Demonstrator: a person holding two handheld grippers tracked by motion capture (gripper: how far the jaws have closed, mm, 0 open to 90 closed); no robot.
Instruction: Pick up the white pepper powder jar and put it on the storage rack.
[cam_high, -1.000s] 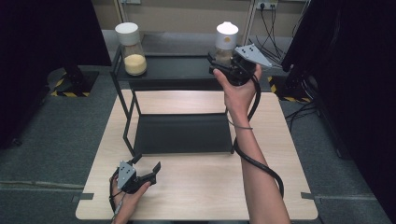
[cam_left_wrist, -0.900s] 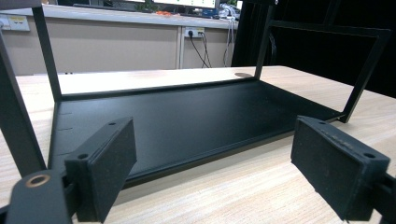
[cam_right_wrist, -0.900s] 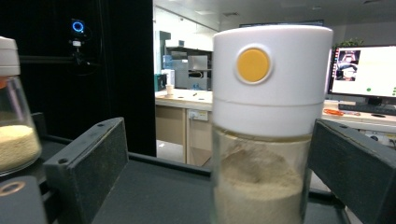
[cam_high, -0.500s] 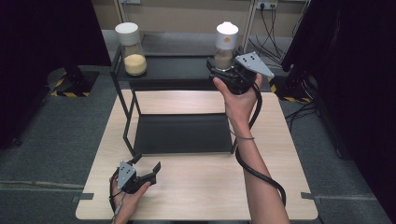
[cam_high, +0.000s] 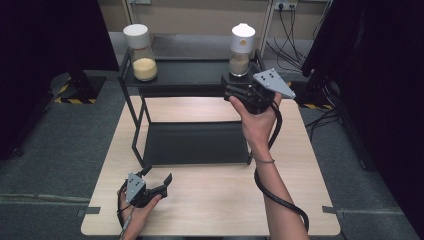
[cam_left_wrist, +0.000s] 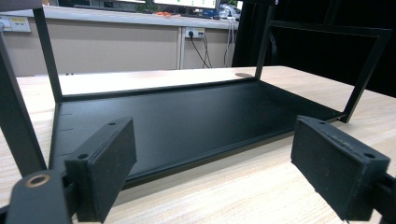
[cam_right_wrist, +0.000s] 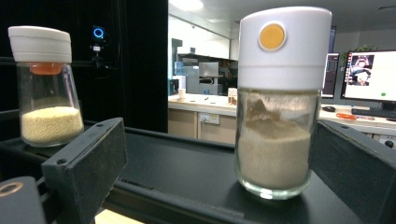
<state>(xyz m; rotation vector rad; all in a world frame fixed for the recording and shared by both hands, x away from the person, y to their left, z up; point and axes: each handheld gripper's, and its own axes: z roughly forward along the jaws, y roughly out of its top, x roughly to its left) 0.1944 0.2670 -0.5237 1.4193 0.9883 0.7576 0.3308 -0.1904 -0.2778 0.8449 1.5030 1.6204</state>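
Grey carpet and a pale wooden table (cam_high: 215, 200) carry a black two-tier shelf (cam_high: 195, 75).

Item: glass jar with white cap (cam_high: 241, 50), orange dot on the cap, tan powder to roughly half height. It stands upright on the shelf's top tier at 1 o'clock from the table's centre.

Change: over the last second I have lowered my right tool (cam_high: 235, 92) from in front of the jar's cap to the level of its base; the jar has not moved. In the right gripper view the jar (cam_right_wrist: 275, 102) sits between spread jaws, untouched. I judge the grasp imminent.

Second jar (cam_high: 140, 52), yellowish grains, at 11 o'clock, well apart.

Left tool (cam_high: 156, 178), jaws spread, rests at 7 o'clock, unmoved.
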